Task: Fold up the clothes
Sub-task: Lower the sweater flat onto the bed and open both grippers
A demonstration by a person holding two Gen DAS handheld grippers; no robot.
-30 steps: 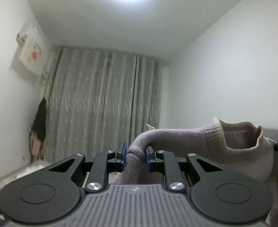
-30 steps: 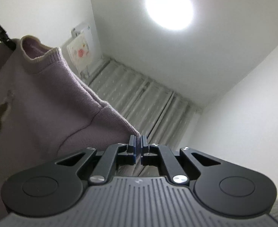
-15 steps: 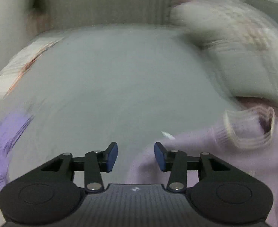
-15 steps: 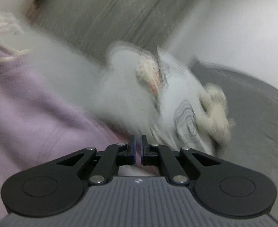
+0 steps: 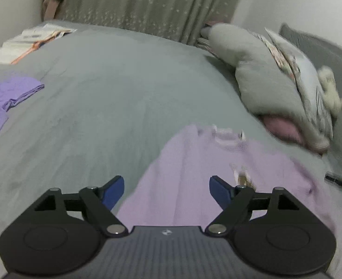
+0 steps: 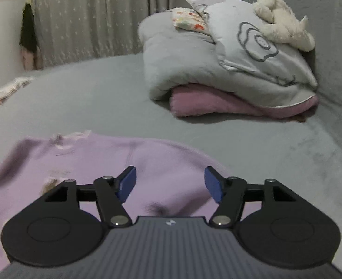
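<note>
Left wrist view: the left gripper (image 5: 166, 191) is seen nearest, its blue pads (image 5: 113, 191) spread wide and pressing on nothing; its jaws have just been opening, and only the lilac sweater (image 5: 194, 174) lying below is seen through the gap. A small pale emblem is stamped on the grey housing, but no lettering can be read in it. The sweater is spread on the grey bedspread (image 5: 115, 97), neckline turned away from the camera, with a small brownish motif on its chest that is too blurred to be made out. Farther to the left, a crumpled purple garment (image 5: 5, 102) is laid on the bedspread, well apart from the sweater. At the far left edge, a pale folded item with orange lines (image 5: 31, 40) is seen; any print on it cannot be read. To the right, a grey duvet (image 5: 263, 79) is piled over a pink blanket (image 5: 280, 129).

In the right wrist view, the right gripper (image 6: 170, 184) is likewise held wide, its jaws having just been opening, with nothing gripped and the sweater spread beneath. Beyond it, a pillow with an outlined flower design (image 6: 257, 44) is set on the duvet, topped by a cream plush toy (image 6: 282, 21). Patterned curtains (image 6: 96, 16) are hung behind.
</note>
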